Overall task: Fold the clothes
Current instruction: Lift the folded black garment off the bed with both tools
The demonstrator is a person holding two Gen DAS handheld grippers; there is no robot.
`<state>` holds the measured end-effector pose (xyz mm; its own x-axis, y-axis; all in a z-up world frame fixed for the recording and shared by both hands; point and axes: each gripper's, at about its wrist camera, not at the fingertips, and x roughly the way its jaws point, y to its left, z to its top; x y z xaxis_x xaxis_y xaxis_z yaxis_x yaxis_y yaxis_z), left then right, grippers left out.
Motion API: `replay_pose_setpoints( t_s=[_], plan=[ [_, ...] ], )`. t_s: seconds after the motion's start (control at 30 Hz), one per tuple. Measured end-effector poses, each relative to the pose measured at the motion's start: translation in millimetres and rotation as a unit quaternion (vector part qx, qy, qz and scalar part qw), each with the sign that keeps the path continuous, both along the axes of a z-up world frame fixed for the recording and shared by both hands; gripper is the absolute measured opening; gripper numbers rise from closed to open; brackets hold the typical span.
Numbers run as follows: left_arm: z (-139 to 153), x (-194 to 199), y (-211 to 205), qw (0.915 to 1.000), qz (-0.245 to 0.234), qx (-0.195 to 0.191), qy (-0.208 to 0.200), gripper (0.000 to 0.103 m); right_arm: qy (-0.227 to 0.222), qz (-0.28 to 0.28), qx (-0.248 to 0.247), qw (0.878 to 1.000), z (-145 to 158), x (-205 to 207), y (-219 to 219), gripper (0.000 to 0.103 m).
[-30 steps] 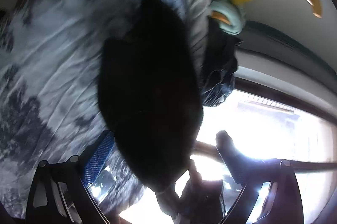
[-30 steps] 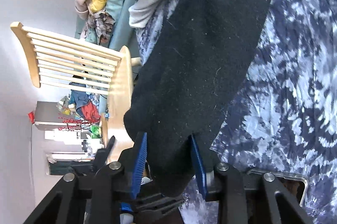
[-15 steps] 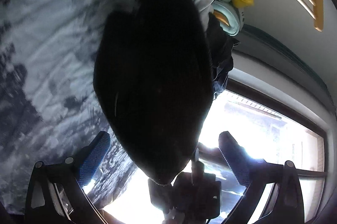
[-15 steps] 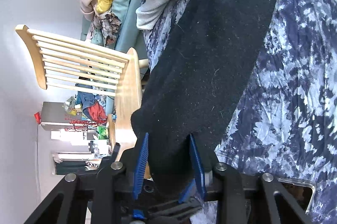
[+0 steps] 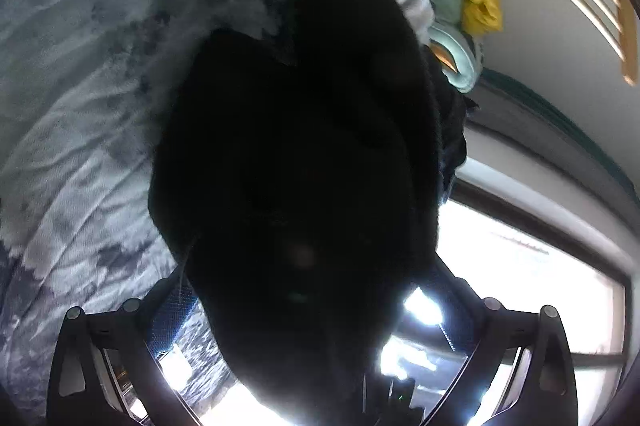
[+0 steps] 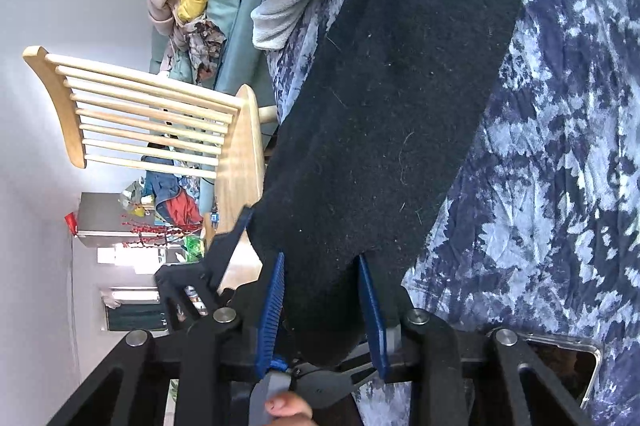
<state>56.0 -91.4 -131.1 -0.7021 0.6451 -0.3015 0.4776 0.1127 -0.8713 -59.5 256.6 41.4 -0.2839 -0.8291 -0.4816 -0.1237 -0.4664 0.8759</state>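
- The right gripper (image 6: 322,302) fingers are pinching the near end of the black garment (image 6: 400,97).
- The left gripper (image 5: 304,310) fingers are standing wide around the same cloth, not visibly pressing it.
- The garment is stretching away over the patterned bed (image 6: 560,145).
- To fold well, keep the edge taut and square before lowering it.
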Motion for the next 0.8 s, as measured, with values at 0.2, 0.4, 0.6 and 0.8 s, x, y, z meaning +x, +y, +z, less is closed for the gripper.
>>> replay_pose_setpoints(
  t_s=[0.2,0.4,0.6,0.8],
  plan=[
    [15.1,-2.7,-5.8,0.9987,-0.015,-0.048,-0.010,0.053,-0.008,-0.006,0.014,1.000,-2.1,8.1,7.5,0.053],
    [24.7,-4.0,-15.1,0.9979,-0.039,-0.049,-0.015,0.042,-0.019,-0.064,-0.019,0.998,-15.4,25.7,35.5,0.087],
    [39.2,9.2,-37.5,0.9965,-0.040,-0.072,-0.012,0.040,-0.037,-0.090,-0.068,0.993,-44.5,17.2,27.3,0.087],
    [50.9,26.0,-65.1,0.9929,-0.044,-0.108,-0.024,0.040,-0.050,-0.077,-0.131,0.987,-69.9,7.9,-16.5,0.087]
  ],
)
